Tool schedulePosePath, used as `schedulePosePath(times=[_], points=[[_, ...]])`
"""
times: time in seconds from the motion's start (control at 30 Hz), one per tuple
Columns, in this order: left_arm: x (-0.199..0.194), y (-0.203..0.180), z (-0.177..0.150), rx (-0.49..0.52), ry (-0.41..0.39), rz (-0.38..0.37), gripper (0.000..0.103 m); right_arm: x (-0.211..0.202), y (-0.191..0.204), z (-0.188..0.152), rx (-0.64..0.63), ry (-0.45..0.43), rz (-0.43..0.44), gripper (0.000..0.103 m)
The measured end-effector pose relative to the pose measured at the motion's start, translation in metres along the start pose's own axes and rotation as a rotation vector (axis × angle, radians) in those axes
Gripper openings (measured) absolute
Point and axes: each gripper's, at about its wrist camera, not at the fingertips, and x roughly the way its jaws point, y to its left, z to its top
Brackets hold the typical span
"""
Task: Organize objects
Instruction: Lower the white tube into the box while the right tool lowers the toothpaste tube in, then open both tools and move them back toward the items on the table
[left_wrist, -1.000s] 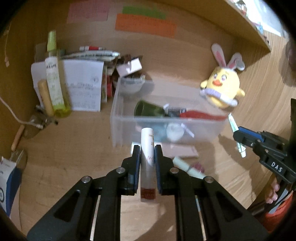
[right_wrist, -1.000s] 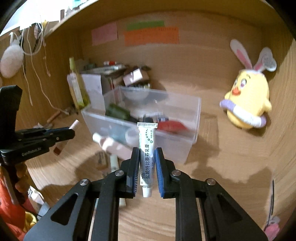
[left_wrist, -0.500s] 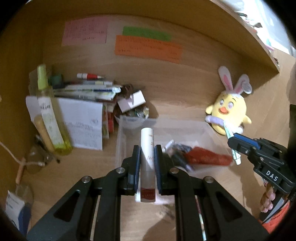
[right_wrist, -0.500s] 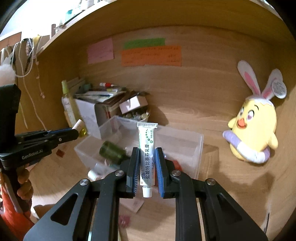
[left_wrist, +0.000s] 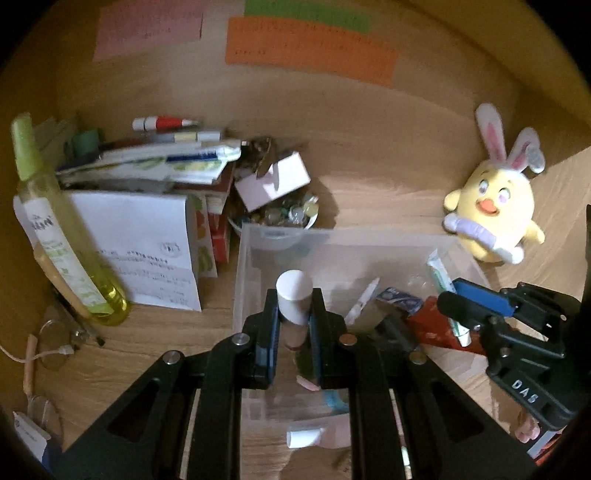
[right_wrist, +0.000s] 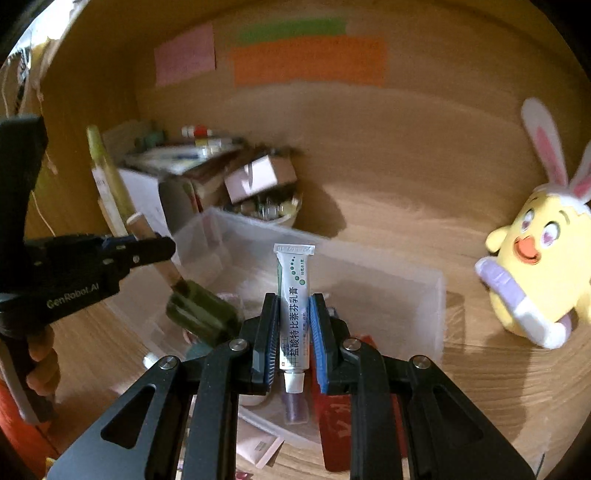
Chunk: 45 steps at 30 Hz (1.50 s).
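My left gripper (left_wrist: 294, 317) is shut on a white-capped cosmetic tube (left_wrist: 294, 295) and holds it over the clear plastic bin (left_wrist: 243, 266). My right gripper (right_wrist: 293, 325) is shut on a white ointment tube (right_wrist: 294, 295), also above the bin (right_wrist: 436, 295). The bin holds a dark green bottle (right_wrist: 199, 310), a red packet (left_wrist: 432, 325) and small tubes. Each gripper shows in the other's view: the right one (left_wrist: 458, 306) at the bin's right side, the left one (right_wrist: 162, 247) at its left side.
A yellow plush chick with rabbit ears (left_wrist: 495, 218) sits right of the bin. Left of the bin stand a yellow-green spray bottle (left_wrist: 62, 236), stacked papers and boxes (left_wrist: 147, 229) and a bowl of small items (left_wrist: 277, 214). Loose tubes (left_wrist: 317, 435) lie in front of the bin.
Both grippers have moved forward and up over the bin, each still holding its tube; the views now look down into the bin.
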Motion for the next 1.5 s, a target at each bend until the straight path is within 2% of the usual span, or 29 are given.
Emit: schedulePosePath(times=[0.27,0.4,0.47,0.53,0.67,0.73,0.83,1.07,1.33,1.5], points=[[0.008,-0.002,-0.007,0.024,0.033,0.000,0.014,0.031,0.001,-0.010,-0.014,0.093,0.009,0.016],[0.000,-0.007,-0.007,0.038,0.026,-0.006,0.017,0.027,-0.002,-0.010,-0.003,0.094,0.008,0.016],[-0.006,-0.008,-0.007,0.038,0.018,-0.016,0.023,0.021,-0.002,-0.009,0.001,0.082,0.009,0.016],[-0.015,-0.008,-0.008,0.034,0.001,-0.026,0.035,0.011,-0.001,-0.008,0.005,0.066,0.013,0.017],[-0.035,-0.011,-0.011,0.039,-0.039,-0.036,0.050,-0.013,0.003,-0.010,0.003,0.028,0.022,0.024],[-0.046,-0.013,-0.015,0.046,-0.061,-0.038,0.063,-0.026,0.005,-0.014,-0.005,0.006,0.029,0.027],[-0.062,-0.016,-0.024,0.065,-0.086,-0.033,0.073,-0.044,0.009,-0.025,-0.022,-0.017,0.035,0.031],[-0.074,-0.023,-0.056,0.106,-0.055,-0.039,0.079,-0.061,0.018,-0.062,-0.032,0.005,0.061,0.034],[-0.058,-0.029,-0.098,0.137,0.054,-0.040,0.079,-0.045,0.024,-0.110,-0.041,0.131,0.084,0.034],[-0.044,-0.026,-0.118,0.131,0.131,-0.041,0.079,-0.032,0.021,-0.122,-0.029,0.187,0.096,0.034]])
